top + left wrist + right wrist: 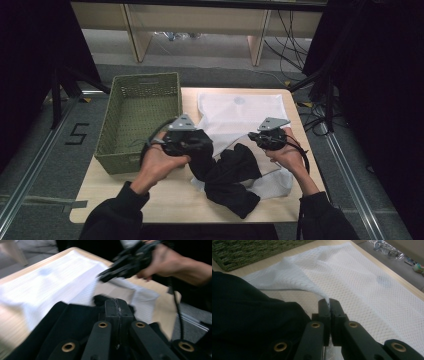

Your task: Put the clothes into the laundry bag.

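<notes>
Wooden table [165, 197]: green basket [137, 120], white mesh bag [240, 117], black garment [230, 180].

A white mesh laundry bag [235, 117] lay spread flat across the far half of my table, one edge lifted into a peak where I pinched it. A black garment [227, 175] lay crumpled over the bag's near edge, partly lifted at its left.

Overhead looks down; gripper cameras close over white mesh [367, 290].
</notes>
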The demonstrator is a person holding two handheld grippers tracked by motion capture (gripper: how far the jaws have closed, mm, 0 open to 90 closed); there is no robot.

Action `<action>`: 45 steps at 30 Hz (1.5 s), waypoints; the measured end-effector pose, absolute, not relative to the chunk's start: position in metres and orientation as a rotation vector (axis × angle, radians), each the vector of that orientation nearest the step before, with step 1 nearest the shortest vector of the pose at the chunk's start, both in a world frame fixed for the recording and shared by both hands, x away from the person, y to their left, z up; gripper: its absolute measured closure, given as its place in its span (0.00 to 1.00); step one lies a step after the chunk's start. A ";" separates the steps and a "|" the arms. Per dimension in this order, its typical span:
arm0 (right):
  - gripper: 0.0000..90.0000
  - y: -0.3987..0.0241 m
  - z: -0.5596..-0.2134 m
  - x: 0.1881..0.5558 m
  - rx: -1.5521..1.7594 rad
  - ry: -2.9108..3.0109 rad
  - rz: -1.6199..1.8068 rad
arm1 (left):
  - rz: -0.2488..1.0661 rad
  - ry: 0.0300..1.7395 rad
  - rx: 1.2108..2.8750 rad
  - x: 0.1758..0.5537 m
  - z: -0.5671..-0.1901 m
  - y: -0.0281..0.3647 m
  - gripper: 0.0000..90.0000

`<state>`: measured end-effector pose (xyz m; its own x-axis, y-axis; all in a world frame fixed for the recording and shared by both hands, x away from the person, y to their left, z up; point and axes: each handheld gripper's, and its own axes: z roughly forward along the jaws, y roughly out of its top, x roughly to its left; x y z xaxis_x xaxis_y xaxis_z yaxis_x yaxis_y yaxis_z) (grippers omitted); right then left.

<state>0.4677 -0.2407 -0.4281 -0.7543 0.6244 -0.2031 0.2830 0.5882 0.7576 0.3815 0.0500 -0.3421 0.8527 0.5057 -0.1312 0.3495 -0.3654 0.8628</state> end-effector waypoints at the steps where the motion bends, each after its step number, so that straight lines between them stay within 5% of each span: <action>1: 1.00 -0.241 -0.429 0.468 0.721 2.364 1.021 | 0.181 0.605 2.008 0.381 -0.343 0.037 0.99; 18: 1.00 -0.246 -0.430 0.470 0.745 2.370 1.020 | -0.084 0.591 2.086 0.407 -0.403 -0.062 0.99; 34: 1.00 -0.260 -0.433 0.475 0.814 2.369 1.062 | -0.183 0.584 2.062 0.400 -0.416 -0.082 0.99; 45: 1.00 -0.257 -0.435 0.475 0.806 2.380 1.047 | 0.060 0.641 2.127 0.393 -0.403 -0.043 0.60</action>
<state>0.4747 -0.2575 -0.4347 -0.7457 0.6518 -0.1384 0.3385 0.5495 0.7639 0.3925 -0.0427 -0.4030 0.8654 0.4645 -0.1881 0.4219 -0.4728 0.7736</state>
